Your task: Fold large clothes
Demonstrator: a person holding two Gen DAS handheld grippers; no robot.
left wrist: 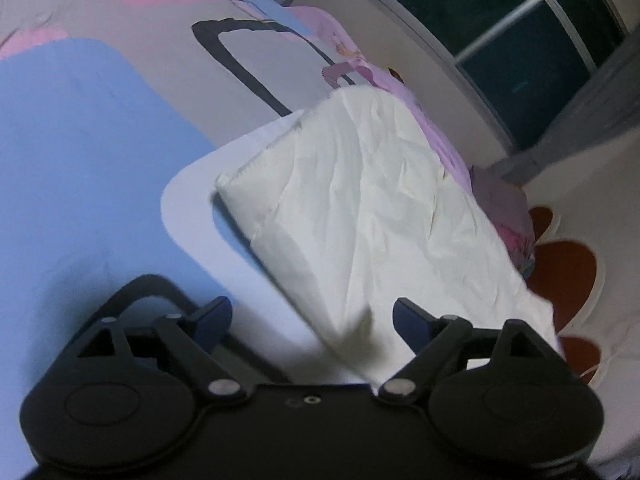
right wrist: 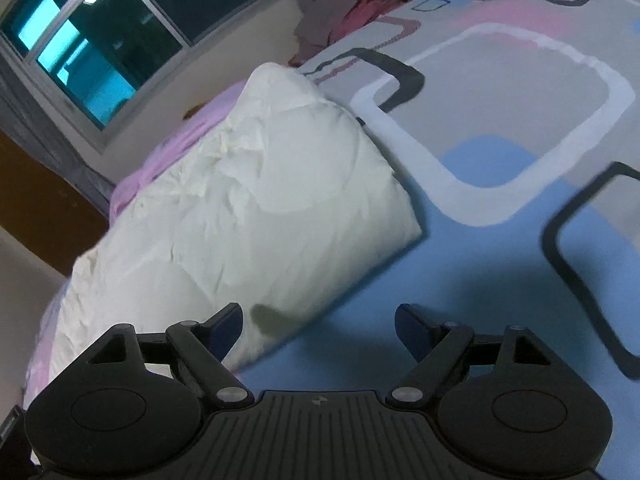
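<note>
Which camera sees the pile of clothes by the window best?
The right wrist view: the pile of clothes shows brown and pink folds. The left wrist view shows only a purple-pink heap poking out behind the white folded garment.

My grippers [left wrist: 312, 320] are matt black plastic. The white garment [left wrist: 372, 208] is creased cloth. The bedsheet [right wrist: 500, 128] is smooth printed cloth.

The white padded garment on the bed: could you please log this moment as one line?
item: white padded folded garment | surface: blue-grey patterned bedsheet | left gripper: open, empty | right gripper: open, empty
</note>
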